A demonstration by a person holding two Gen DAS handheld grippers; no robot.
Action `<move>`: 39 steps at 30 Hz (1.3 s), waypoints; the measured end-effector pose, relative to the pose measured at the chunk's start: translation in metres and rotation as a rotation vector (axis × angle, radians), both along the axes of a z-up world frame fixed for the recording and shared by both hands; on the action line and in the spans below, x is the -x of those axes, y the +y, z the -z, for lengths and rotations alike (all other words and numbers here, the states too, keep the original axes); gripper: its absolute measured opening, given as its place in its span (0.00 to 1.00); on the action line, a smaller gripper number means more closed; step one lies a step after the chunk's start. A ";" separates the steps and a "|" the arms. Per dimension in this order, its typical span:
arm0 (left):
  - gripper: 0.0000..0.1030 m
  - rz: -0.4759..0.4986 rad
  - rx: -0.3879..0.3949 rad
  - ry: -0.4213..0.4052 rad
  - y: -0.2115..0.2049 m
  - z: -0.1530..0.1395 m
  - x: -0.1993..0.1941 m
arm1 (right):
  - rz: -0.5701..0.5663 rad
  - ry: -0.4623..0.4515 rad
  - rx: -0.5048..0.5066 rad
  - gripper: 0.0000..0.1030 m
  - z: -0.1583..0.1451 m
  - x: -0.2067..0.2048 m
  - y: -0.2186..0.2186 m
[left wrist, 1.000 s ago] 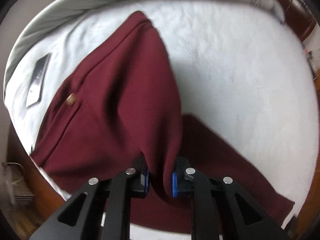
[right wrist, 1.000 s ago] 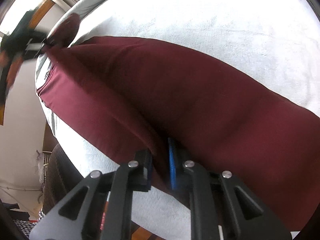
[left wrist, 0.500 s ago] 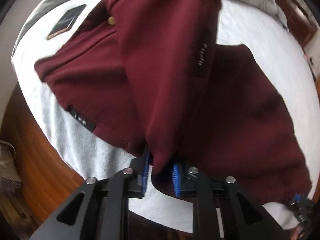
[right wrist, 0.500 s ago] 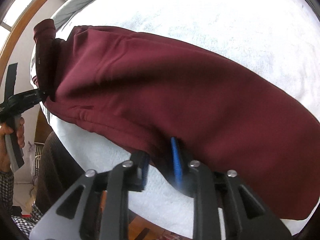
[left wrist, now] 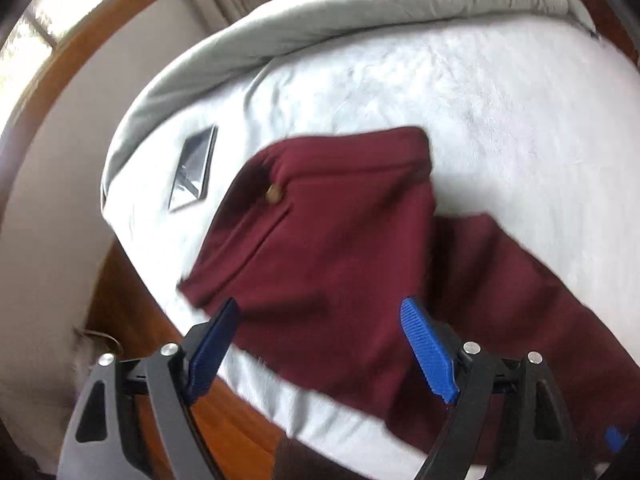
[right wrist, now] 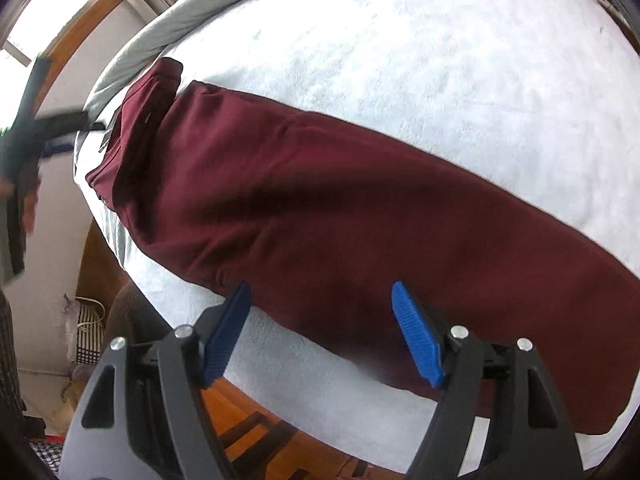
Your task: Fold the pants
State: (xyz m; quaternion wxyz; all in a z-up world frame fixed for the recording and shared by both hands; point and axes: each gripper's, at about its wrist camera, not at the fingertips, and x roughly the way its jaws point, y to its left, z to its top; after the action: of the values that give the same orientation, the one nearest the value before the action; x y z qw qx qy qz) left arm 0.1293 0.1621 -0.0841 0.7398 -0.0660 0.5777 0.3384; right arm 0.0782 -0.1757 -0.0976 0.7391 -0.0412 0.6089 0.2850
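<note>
Dark red pants lie folded lengthwise on a white bed cover, waistband end with a brown button toward the left. My left gripper hovers above the waist part, its jaws opening wide, blue pads clear of the cloth. In the right wrist view the pants stretch across the bed from upper left to lower right. My right gripper hangs over the near edge of the leg, jaws opening, nothing pinched between them. The left gripper shows blurred at the far left.
A phone lies on the bed cover left of the waistband. A grey duvet is bunched along the far side. The wooden bed frame and floor clutter with a bag lie below the near edge.
Both grippers have let go of the pants and opened wide. The lifted waist end has dropped flat onto the leg. Both grippers have risen a little above the cloth.
</note>
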 end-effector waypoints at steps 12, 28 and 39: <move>0.36 -0.083 0.026 0.177 0.021 0.067 -0.075 | 0.023 0.044 -0.038 0.71 0.014 0.001 -0.004; 0.10 -0.223 0.196 -0.238 0.063 -0.004 0.080 | 0.048 0.034 -0.034 0.71 0.014 -0.002 -0.016; 0.45 -0.234 0.145 -0.158 0.066 0.016 0.148 | 0.054 0.027 -0.008 0.71 0.006 0.002 -0.015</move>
State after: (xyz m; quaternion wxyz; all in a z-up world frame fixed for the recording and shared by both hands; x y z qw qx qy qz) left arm -0.0189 0.2279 -0.1001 0.7319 -0.2126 0.5288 0.3735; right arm 0.0758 -0.1910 -0.1035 0.7384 -0.0179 0.6185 0.2681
